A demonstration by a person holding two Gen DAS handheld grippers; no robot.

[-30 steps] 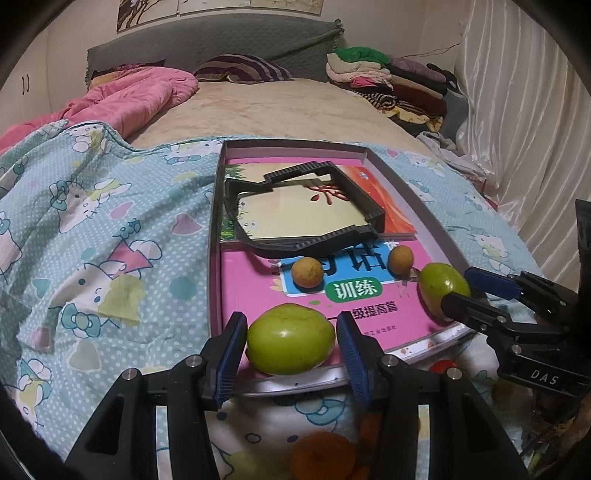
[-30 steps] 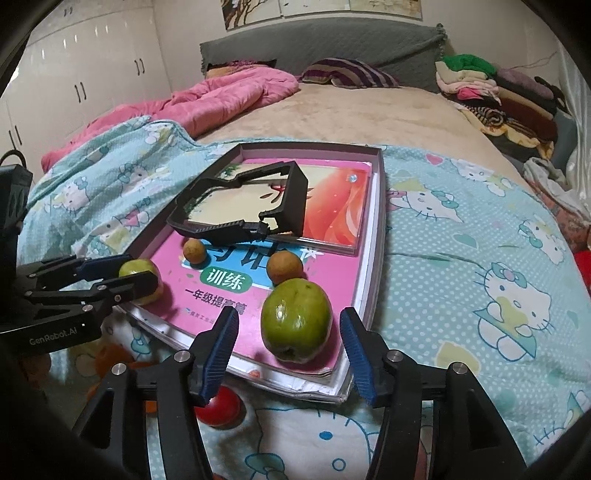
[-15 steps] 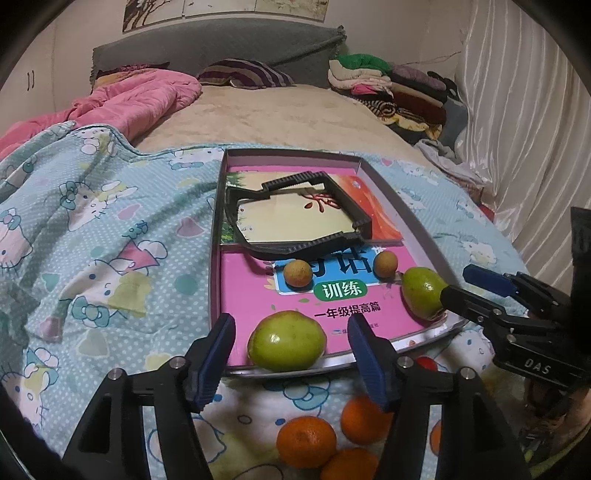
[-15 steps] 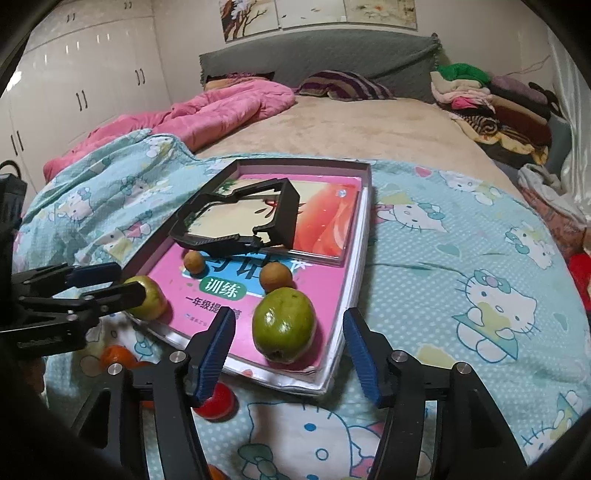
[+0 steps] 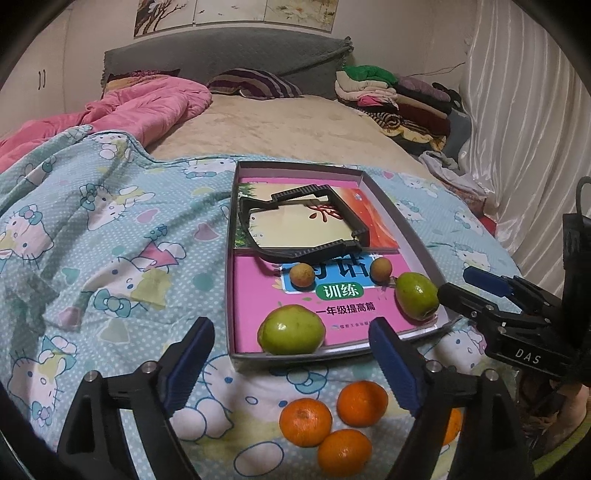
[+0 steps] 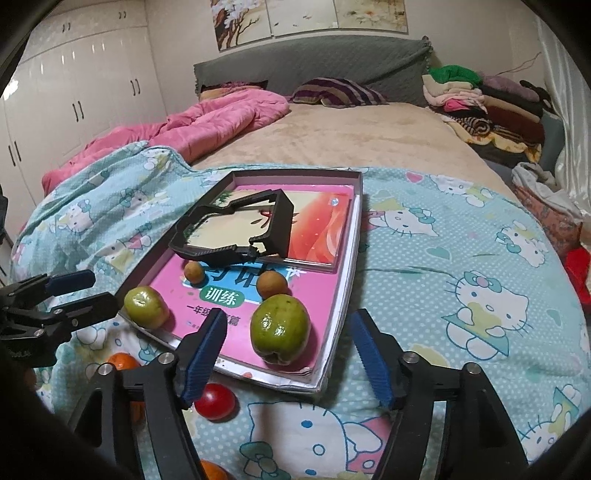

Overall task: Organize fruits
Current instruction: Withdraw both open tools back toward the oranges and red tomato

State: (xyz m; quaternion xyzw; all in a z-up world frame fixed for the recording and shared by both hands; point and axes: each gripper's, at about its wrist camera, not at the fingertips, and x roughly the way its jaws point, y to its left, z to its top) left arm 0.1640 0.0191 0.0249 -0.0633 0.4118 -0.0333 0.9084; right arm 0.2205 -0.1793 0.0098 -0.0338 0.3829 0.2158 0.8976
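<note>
Left view: left gripper (image 5: 291,354) gaped wide, empty, short of tray (image 5: 229,295). Green fruit (image 5: 291,329) at near edge, another (image 5: 416,295) at near right corner. Oranges (image 5: 334,421) loose on bedspread.

Right view: right gripper (image 6: 288,343) spread wide, empty, around nothing. Red fruit (image 6: 215,402) outside tray. Sorting judged roughly half finished.

Bed covered by a light-blue cartoon-cat quilt (image 5: 110,229). Pink comforter (image 6: 207,122) bunched at far left, striped pillow (image 5: 255,83) against the grey headboard (image 6: 314,62). Folded clothes pile (image 5: 399,99) far right, white curtain (image 5: 524,129) beside it. White wardrobe doors (image 6: 74,99) on left wall, paintings (image 6: 310,16) above the headboard. Small red item (image 6: 578,266) at the quilt's right edge, can't tell what.
</note>
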